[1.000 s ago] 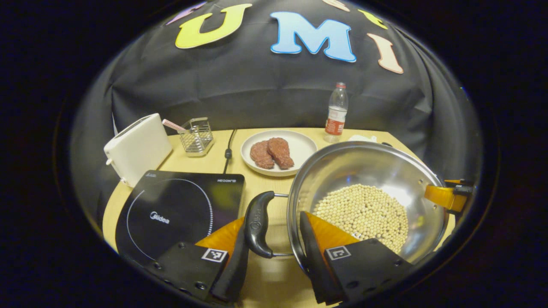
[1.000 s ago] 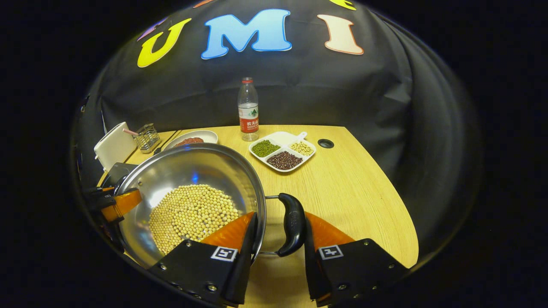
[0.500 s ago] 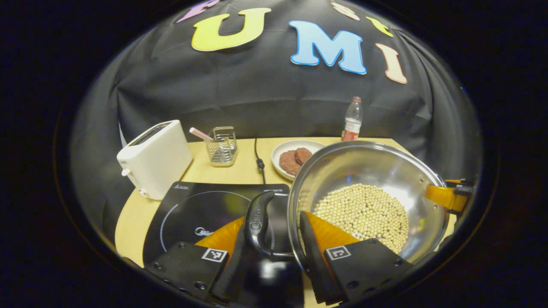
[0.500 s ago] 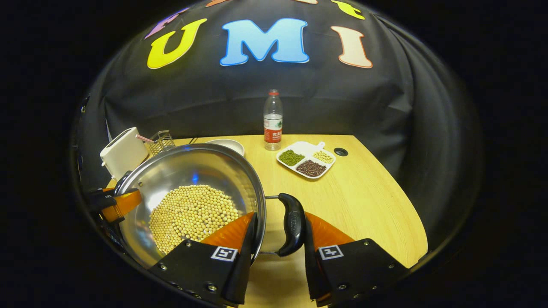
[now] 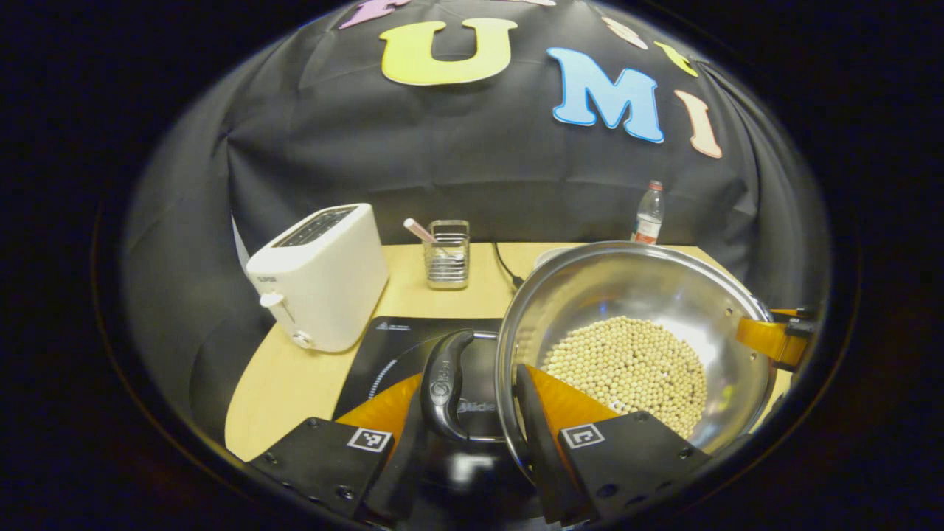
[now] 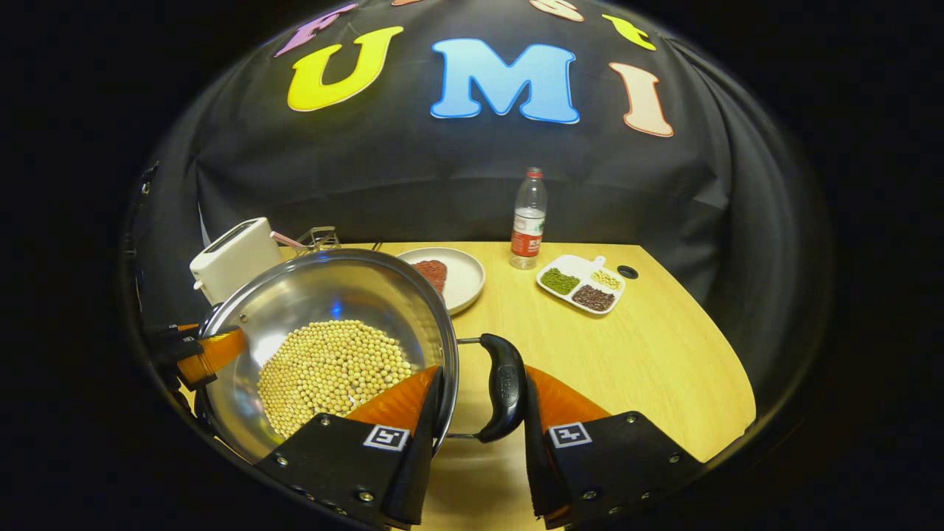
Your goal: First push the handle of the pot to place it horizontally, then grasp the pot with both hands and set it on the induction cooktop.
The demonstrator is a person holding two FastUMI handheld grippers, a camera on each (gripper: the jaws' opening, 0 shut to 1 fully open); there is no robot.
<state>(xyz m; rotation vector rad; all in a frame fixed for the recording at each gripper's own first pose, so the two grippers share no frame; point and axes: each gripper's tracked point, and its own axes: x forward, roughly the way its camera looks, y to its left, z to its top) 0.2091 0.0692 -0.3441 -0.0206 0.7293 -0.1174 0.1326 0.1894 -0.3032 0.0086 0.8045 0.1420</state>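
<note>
Both grippers gripped the pot's [image 5: 634, 324] loop handles, the left gripper [image 5: 472, 420] at nine o'clock, the right gripper [image 6: 479, 413] at three. The pot hung partly over the cooktop [image 5: 398, 354]; lowering remained

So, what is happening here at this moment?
A person carries a steel pot of pale beans with two hand-held grippers. The left hand-held gripper clamps one side handle, the right hand-held gripper the other. The pot is held over the induction cooktop, beside the toaster.
</note>
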